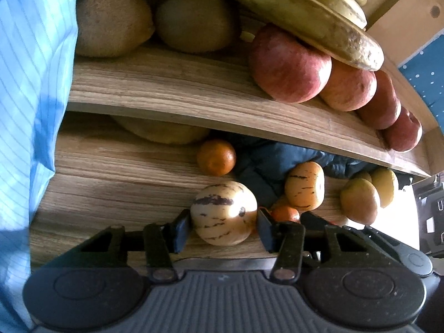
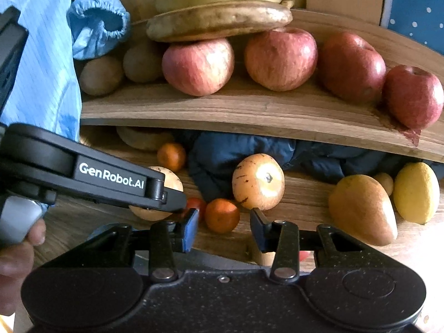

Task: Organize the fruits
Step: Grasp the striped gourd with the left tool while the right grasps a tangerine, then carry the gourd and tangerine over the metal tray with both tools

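1. The left tongs (image 1: 223,226) are seen set around a striped melon (image 1: 223,213) on the tabletop (image 1: 111,183), near centre. The left pad touches the skin; a sliver of gap seems to show at the right pad, so whether the grip is fully closed cannot be told.
2. For a clean lift, the pads are best kept at the melon's widest girth and squeezed gently; the skin looks smooth and round, so a slip out forward is judged likely if it is pinched near the tip.
3. A small orange (image 1: 285,213) lies just right of the melon, beside the right pad. It should not be nudged as the melon is raised.
4. The right tongs (image 2: 224,226) are held open and empty, aimed at that orange (image 2: 222,215), with a second melon (image 2: 258,181) just beyond.
5. The shelf (image 1: 194,88) above already carries apples (image 1: 290,65), bananas (image 1: 305,14) and kiwis (image 1: 111,22); open board shows between kiwis and apples.
6. Only the right view shows a pear (image 2: 363,208) and a lemon (image 2: 416,191) clearly at far right, a hand (image 2: 16,252) on the left tool, and a red item tucked behind the left tongs.
7. Only the left view shows the pads against the melon.
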Demonstrator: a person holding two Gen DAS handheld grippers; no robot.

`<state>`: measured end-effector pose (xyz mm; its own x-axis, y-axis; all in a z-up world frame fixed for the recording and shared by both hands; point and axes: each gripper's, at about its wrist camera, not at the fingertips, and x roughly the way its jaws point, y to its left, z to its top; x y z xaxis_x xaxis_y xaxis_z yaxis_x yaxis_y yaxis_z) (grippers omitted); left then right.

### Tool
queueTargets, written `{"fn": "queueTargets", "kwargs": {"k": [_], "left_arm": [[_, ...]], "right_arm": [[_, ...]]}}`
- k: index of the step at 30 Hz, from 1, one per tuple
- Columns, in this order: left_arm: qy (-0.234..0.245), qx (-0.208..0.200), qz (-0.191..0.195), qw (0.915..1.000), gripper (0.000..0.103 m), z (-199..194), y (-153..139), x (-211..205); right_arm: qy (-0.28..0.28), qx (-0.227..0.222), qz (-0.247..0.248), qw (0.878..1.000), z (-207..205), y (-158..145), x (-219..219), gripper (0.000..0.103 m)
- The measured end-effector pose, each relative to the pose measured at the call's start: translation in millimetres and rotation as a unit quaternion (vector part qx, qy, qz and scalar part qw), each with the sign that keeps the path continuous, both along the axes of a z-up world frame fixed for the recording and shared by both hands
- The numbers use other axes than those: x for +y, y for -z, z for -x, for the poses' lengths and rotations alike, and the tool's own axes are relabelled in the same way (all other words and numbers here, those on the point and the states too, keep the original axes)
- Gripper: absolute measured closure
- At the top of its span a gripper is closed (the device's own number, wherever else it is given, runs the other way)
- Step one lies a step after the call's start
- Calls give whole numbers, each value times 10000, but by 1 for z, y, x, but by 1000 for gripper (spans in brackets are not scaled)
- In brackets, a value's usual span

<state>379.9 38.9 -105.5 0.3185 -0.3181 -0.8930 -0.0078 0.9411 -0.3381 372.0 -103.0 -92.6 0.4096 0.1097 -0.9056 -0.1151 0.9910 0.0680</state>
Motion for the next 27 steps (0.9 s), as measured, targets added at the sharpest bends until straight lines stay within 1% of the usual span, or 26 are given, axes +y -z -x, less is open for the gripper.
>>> {"fn": "queueTargets", "kwargs": {"k": [3, 4, 5, 10, 18, 23, 27], "left_arm": [[-1, 14, -12, 10000, 49, 0, 0, -1], [-5, 17, -8, 10000, 50, 1, 0, -2], [-12, 21, 0, 10000, 50, 1, -1, -2], [-52, -24, 47, 10000, 50, 5, -4, -2], [-142, -199, 30, 9997, 50, 18, -17, 0], [-169, -280, -21, 9995, 50, 30, -22, -3], [-204, -307, -134, 9992, 50, 40, -24, -10]], "right_arm": [[-4, 15, -42, 10000, 2, 1, -1, 66], [-3, 14, -58, 10000, 2, 1, -1, 71], [2, 9, -32, 10000, 3, 1, -2, 73], [11, -10, -20, 10000, 5, -1, -3, 74], [-17, -144, -80, 9999, 14, -13, -2, 74], [21, -247, -105, 9996, 21, -22, -8, 74], [-37, -328, -152, 9993, 35, -35, -7, 74]]}}
